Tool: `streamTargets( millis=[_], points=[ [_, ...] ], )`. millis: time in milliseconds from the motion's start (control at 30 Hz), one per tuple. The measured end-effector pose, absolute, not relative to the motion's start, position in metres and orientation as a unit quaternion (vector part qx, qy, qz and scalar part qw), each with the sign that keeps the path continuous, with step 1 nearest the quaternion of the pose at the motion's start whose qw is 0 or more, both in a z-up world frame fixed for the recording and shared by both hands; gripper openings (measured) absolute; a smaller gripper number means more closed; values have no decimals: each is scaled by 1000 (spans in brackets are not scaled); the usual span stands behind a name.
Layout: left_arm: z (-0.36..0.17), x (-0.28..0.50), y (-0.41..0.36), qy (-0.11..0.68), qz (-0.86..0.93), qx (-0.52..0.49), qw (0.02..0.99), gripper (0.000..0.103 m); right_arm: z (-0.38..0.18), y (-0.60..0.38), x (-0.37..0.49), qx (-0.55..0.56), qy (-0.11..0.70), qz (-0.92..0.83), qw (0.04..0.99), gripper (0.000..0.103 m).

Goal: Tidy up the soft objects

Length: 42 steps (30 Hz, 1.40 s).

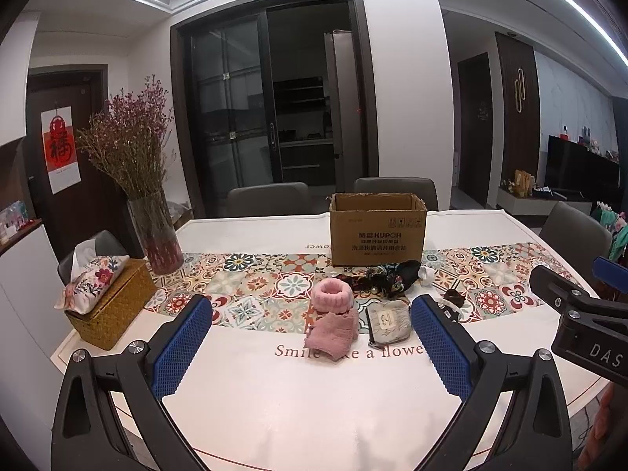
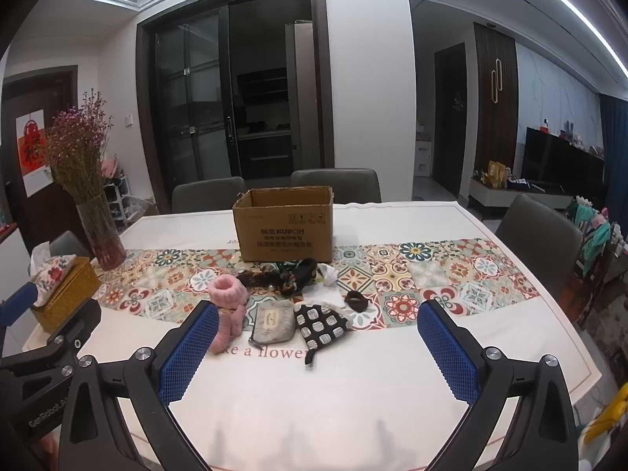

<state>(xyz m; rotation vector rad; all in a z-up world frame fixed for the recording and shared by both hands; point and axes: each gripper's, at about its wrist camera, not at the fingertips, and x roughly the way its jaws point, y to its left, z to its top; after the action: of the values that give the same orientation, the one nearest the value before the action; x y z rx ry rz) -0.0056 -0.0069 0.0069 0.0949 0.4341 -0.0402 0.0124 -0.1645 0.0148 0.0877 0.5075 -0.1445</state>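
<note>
An open cardboard box [image 1: 377, 229] stands mid-table, also in the right wrist view [image 2: 284, 229]. In front of it lie soft items: a pink fluffy headband [image 1: 333, 295] [image 2: 227, 291], a pink cloth [image 1: 333, 331] [image 2: 225, 327], a grey pouch [image 1: 387, 325] [image 2: 273, 322], a black-and-white patterned pouch [image 2: 320, 324], a dark patterned scarf [image 1: 386, 274] [image 2: 286, 274] and a dark scrunchie [image 2: 355, 300]. My left gripper [image 1: 310, 343] is open and empty, short of the pink cloth. My right gripper [image 2: 320, 349] is open and empty, short of the patterned pouch.
A glass vase of dried flowers [image 1: 155, 231] [image 2: 100, 235] and a woven tissue box [image 1: 112, 302] [image 2: 64, 292] stand at the table's left. Grey chairs [image 1: 394, 192] [image 2: 537, 235] ring the table. A patterned runner [image 1: 243, 278] crosses the white tablecloth.
</note>
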Motion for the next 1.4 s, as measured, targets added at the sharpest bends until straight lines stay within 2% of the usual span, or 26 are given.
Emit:
streamTargets(
  millis=[1400],
  points=[
    [12,-6,-10,208,-19,46,977,103,16,-169,15,41,245,-67,966,102]
  ],
)
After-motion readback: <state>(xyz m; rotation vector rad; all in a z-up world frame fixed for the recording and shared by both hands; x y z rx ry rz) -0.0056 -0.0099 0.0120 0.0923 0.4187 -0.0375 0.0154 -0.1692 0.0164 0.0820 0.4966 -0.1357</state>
